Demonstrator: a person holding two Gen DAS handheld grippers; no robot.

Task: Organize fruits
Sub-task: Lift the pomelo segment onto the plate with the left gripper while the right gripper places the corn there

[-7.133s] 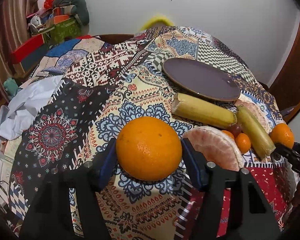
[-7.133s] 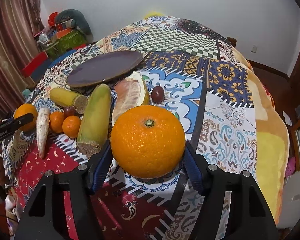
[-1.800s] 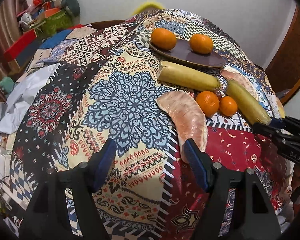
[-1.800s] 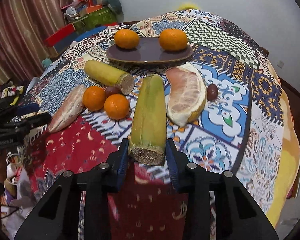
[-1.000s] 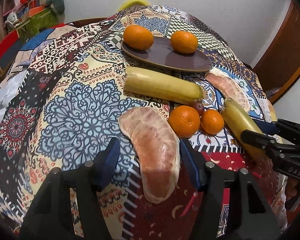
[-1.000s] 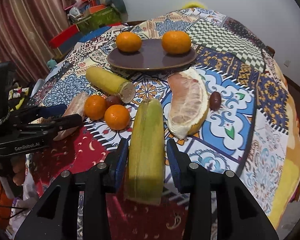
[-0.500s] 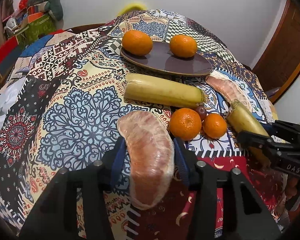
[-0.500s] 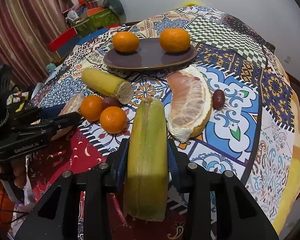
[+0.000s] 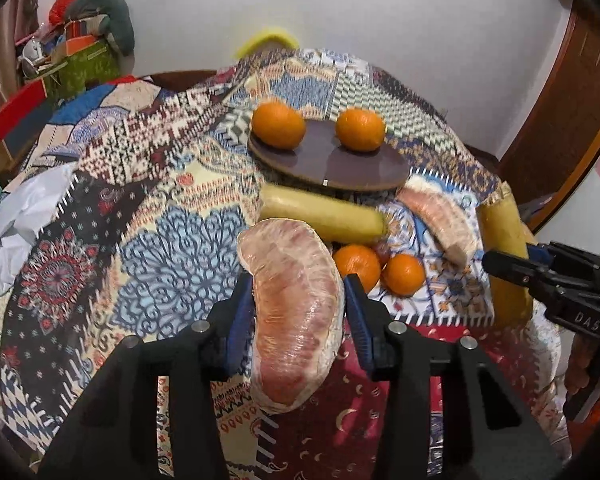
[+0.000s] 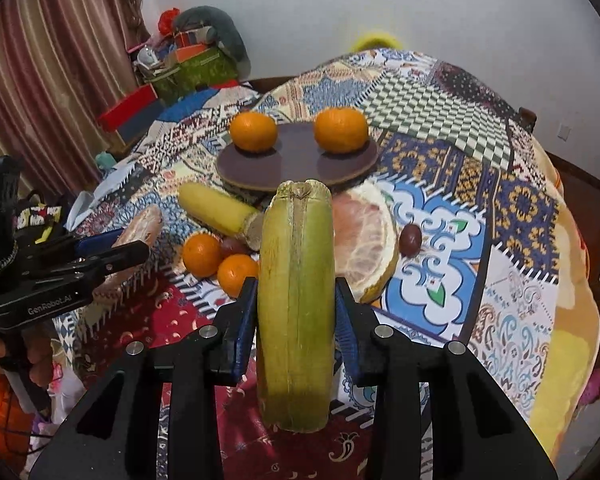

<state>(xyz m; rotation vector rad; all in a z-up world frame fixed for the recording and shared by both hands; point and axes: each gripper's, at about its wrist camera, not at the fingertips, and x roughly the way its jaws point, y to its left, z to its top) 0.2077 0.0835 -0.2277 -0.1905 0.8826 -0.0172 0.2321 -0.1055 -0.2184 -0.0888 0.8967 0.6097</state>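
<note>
Now both grippers have closed and lifted: left gripper (image 9: 298,304) holds the pomelo slice (image 9: 296,308), right gripper (image 10: 296,308) the cane (image 10: 296,300); plate (image 10: 296,164) probably next.

Both grippers, left gripper (image 9: 298,300) and right gripper (image 10: 296,304), are looking matte black with blue pads (image 9: 240,312) (silver screws showing too).

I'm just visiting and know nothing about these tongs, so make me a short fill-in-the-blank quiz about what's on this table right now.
1. The brown plate holds ____ large oranges.
2. The left tongs are shut on a peeled ____ segment.
3. The right tongs grip a green sugarcane piece, lifted ____ the tablecloth.
4. Between the two small oranges on the cloth sits a dark ____ fruit.

Missing words: two; pomelo; above; red
</note>
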